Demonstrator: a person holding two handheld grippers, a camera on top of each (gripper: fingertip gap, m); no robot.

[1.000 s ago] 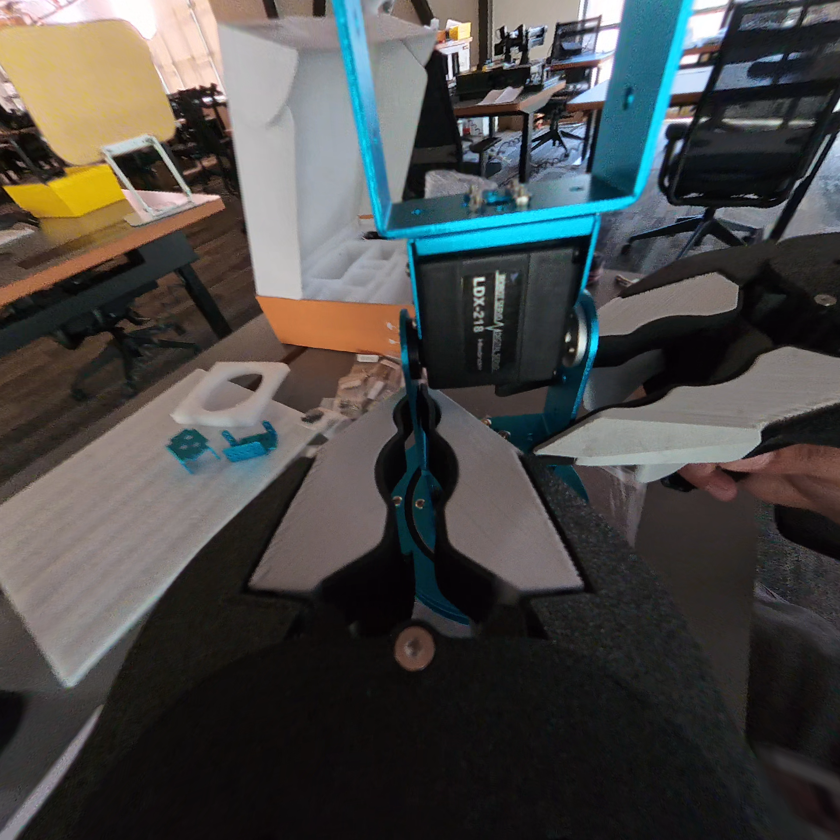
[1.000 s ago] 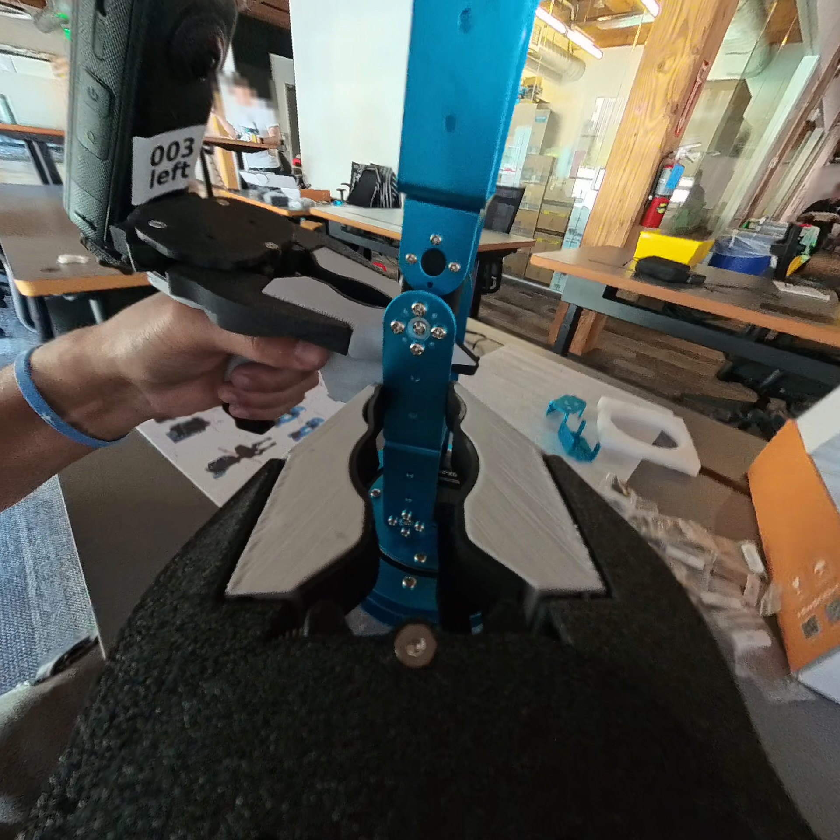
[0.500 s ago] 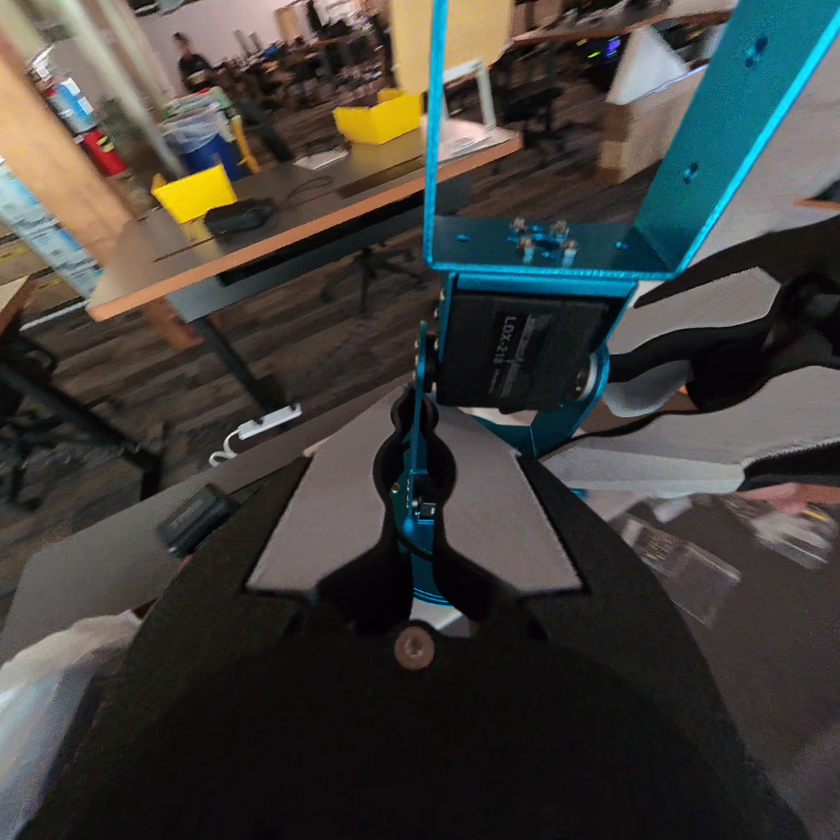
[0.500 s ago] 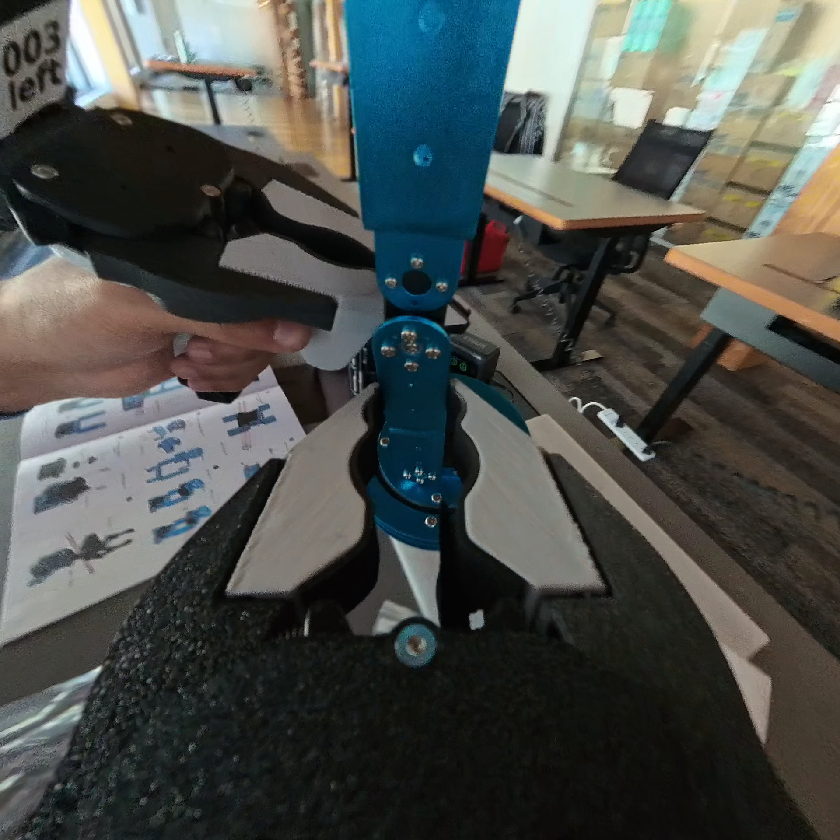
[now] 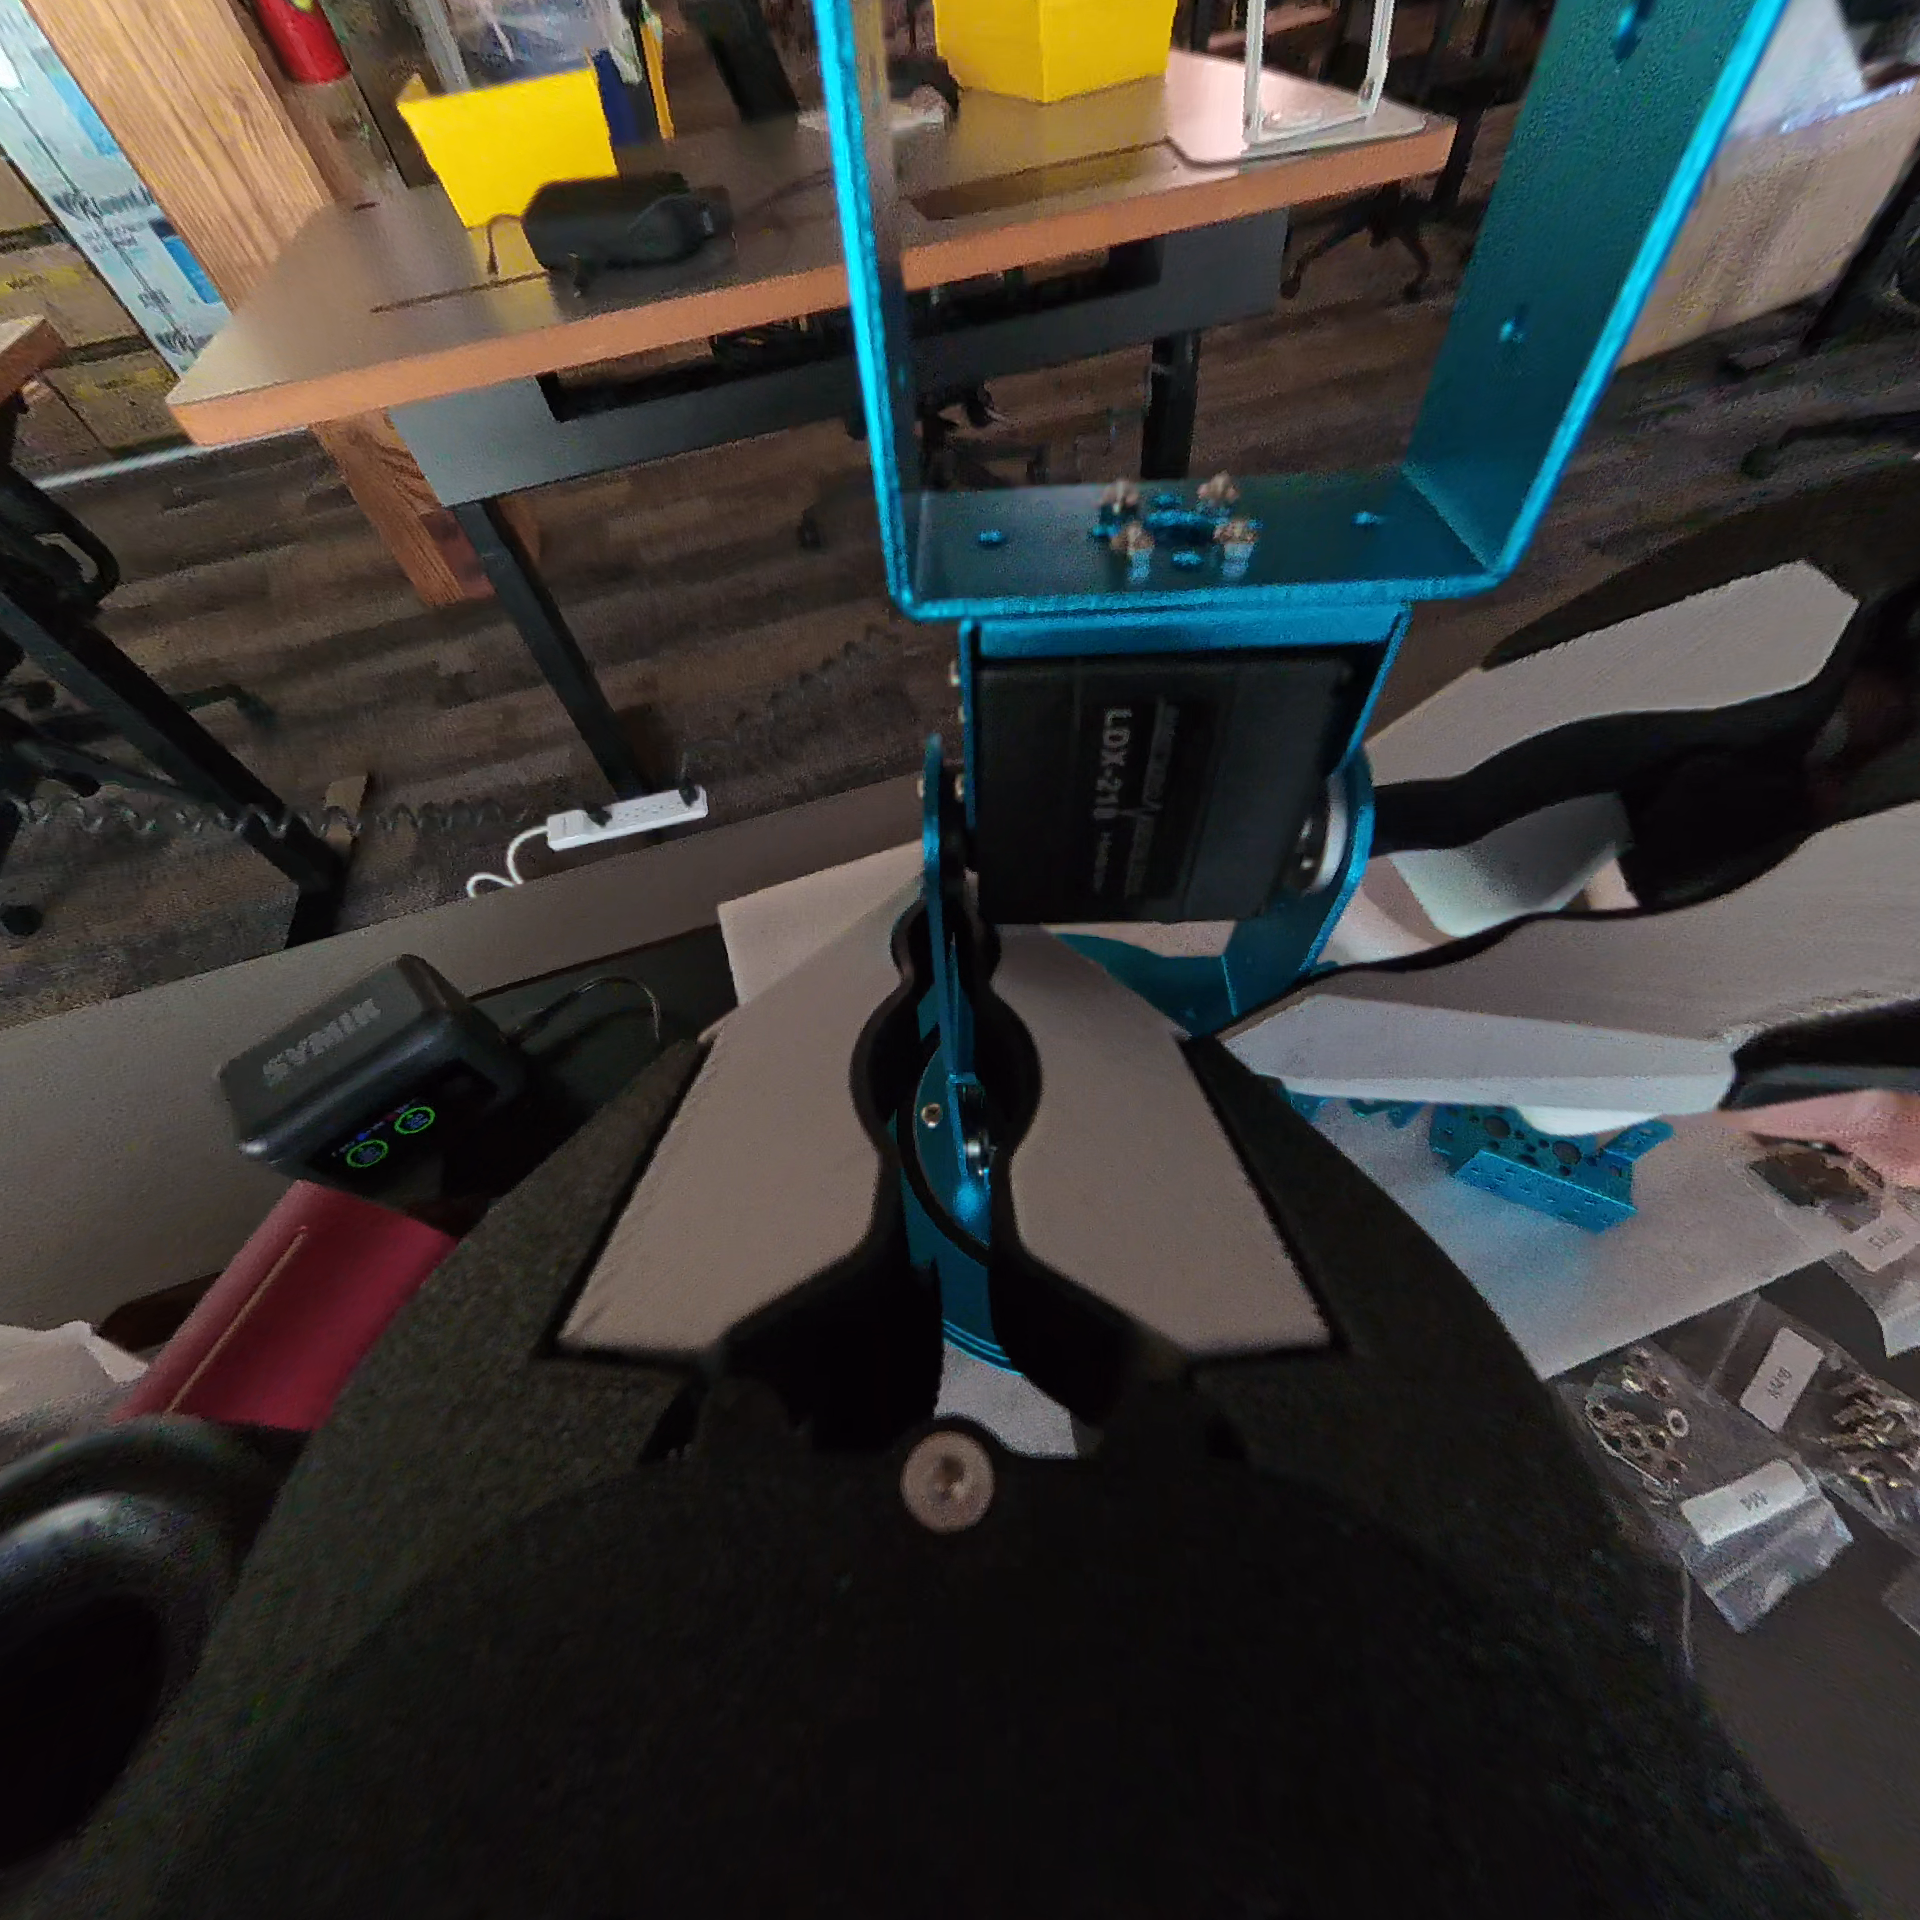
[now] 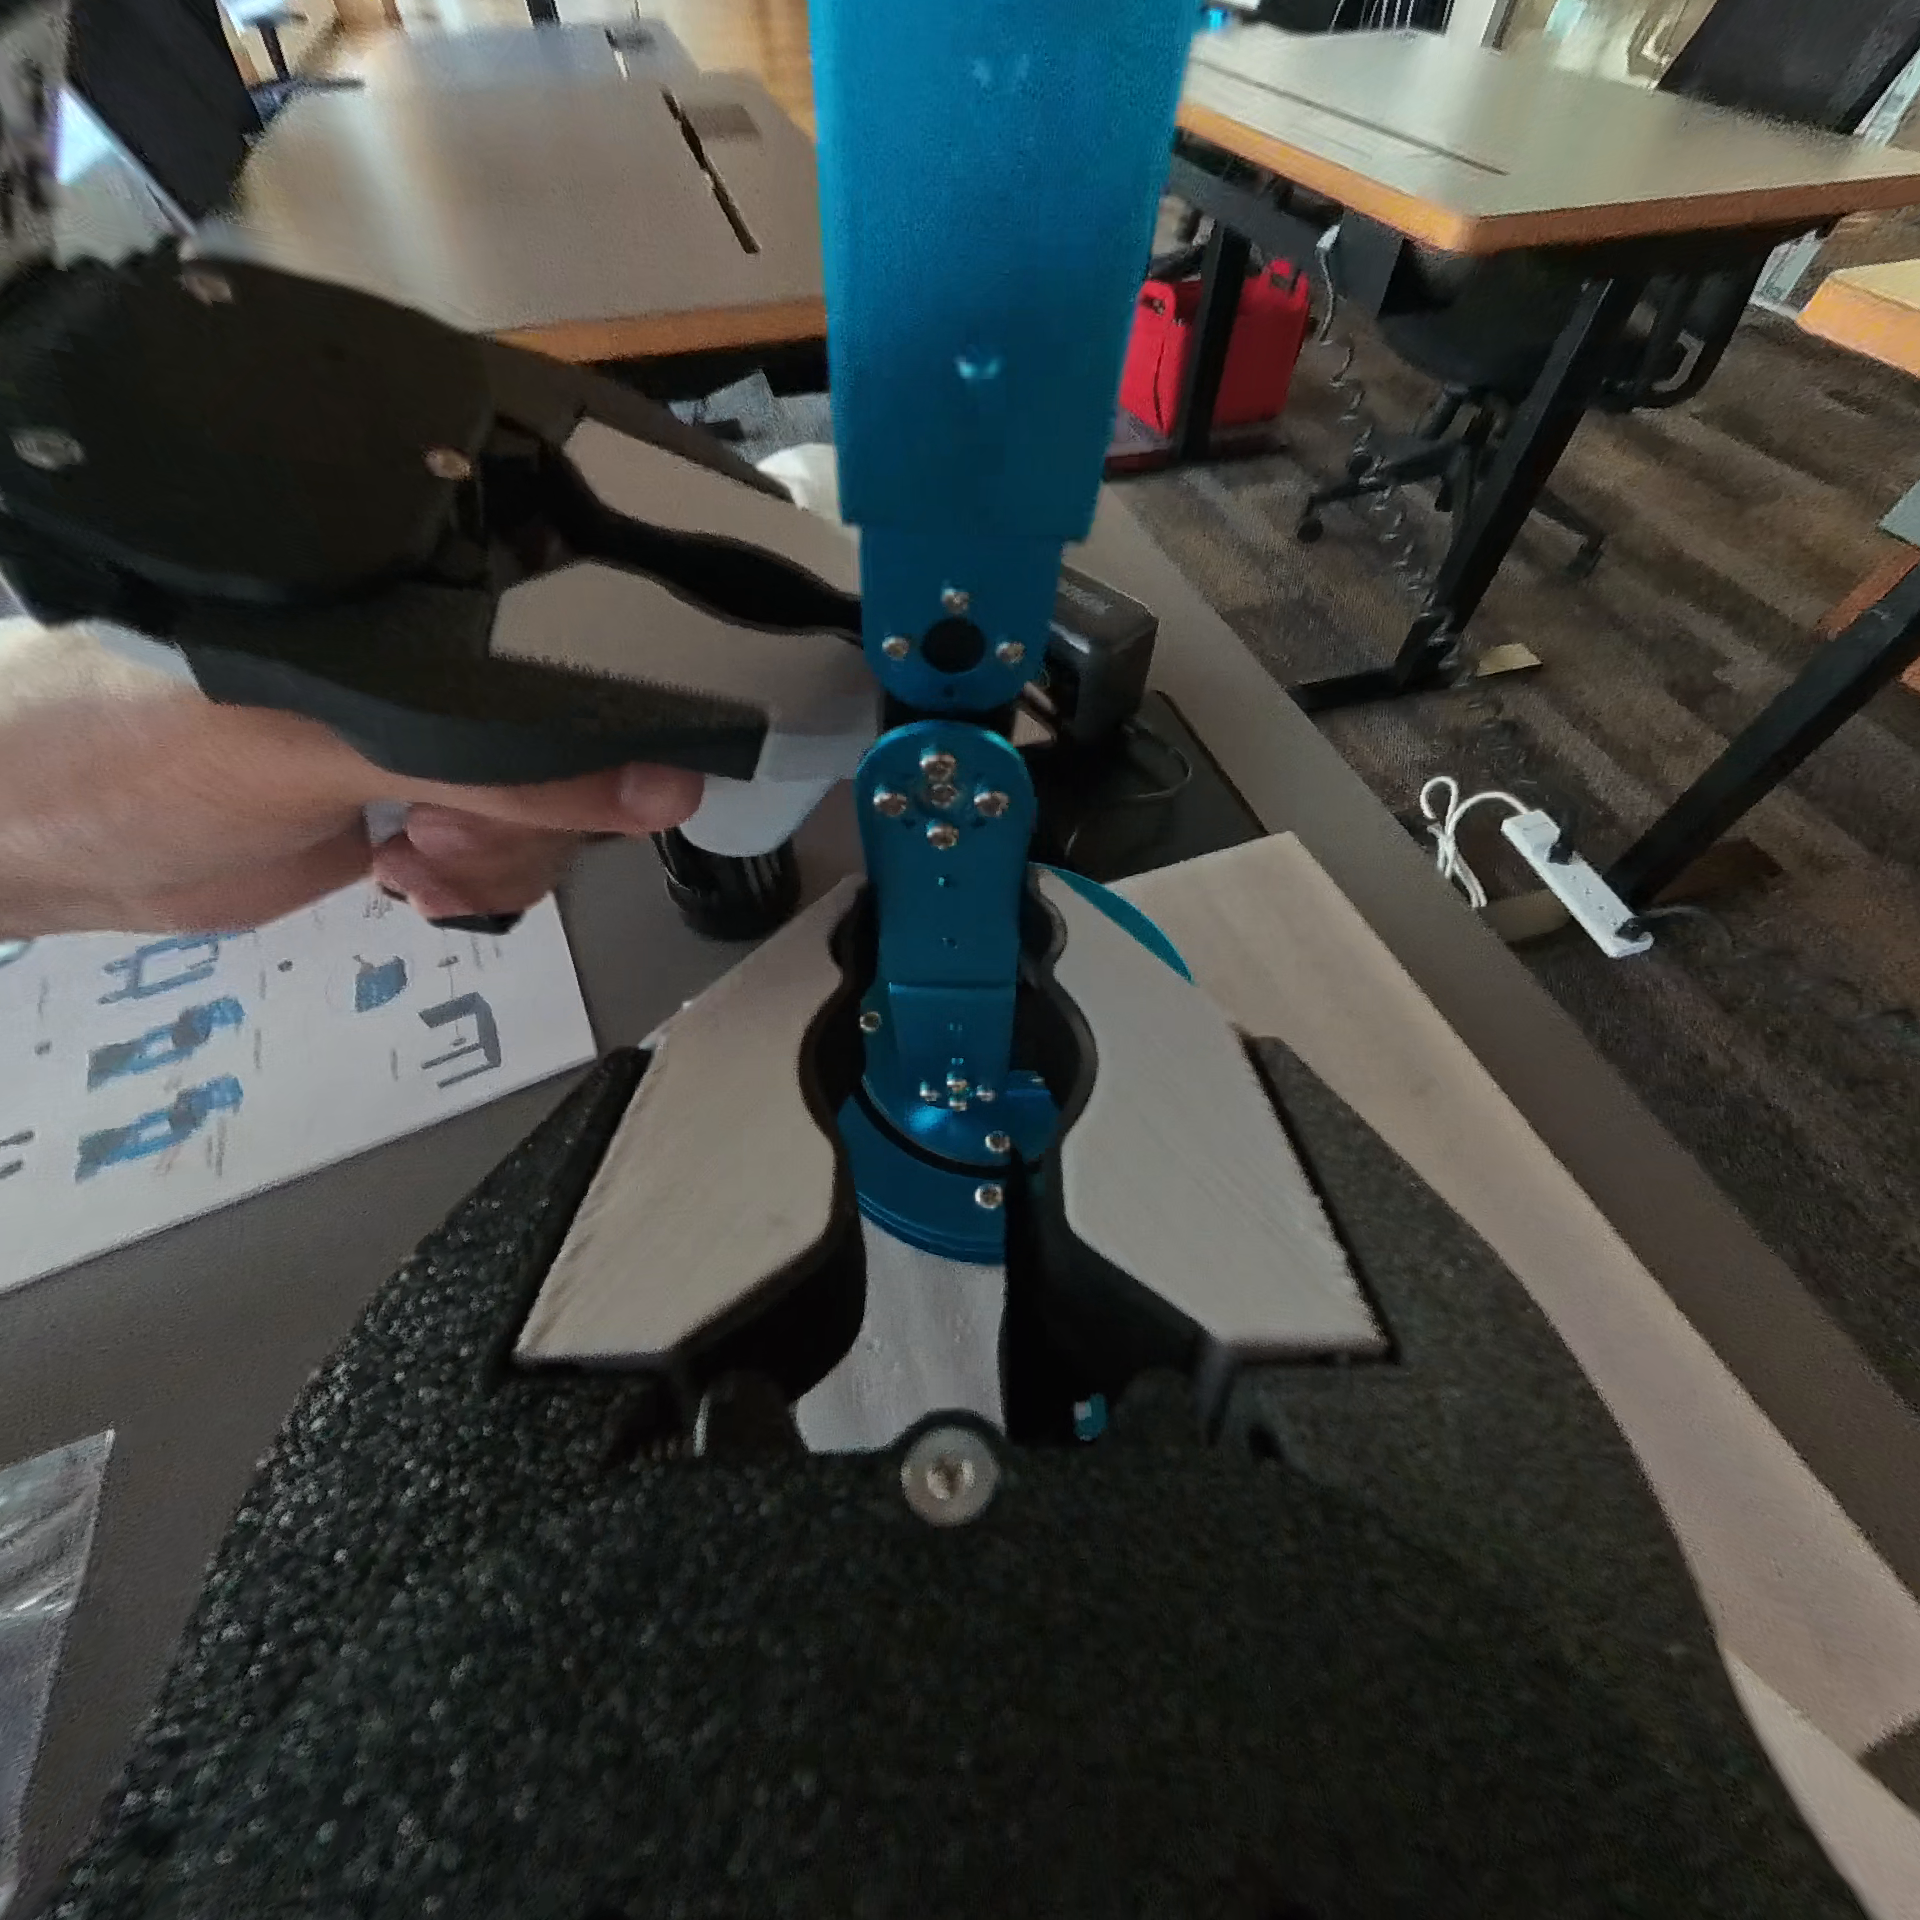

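A blue metal bracket assembly (image 5: 1195,561) with a black servo (image 5: 1153,790) stands upright between both grippers. My left gripper (image 5: 951,935) is shut on the thin edge of its lower blue side plate, just left of the servo. My right gripper (image 6: 945,935) is shut on the flat blue lower bracket (image 6: 940,1039), below the round servo horn (image 6: 943,800). The tall blue plate (image 6: 966,260) rises above it. The right gripper also shows in the left wrist view (image 5: 1320,894), clamped from the right. The left gripper shows in the right wrist view (image 6: 831,696), held by a hand (image 6: 208,821).
A white foam sheet (image 6: 1351,1039) lies on the dark table under the assembly. Loose blue brackets (image 5: 1538,1153) and bags of screws (image 5: 1766,1455) lie to the right, a black device with green lights (image 5: 364,1081) to the left. A printed instruction sheet (image 6: 260,1039) lies nearby. Desks (image 5: 623,312) stand beyond. There is about 4 cm between the tips of the two grippers.
Both grippers have swung round together with the assembly still clamped. The white box and chair behind have given way to desks and floor. Neither grip has changed.
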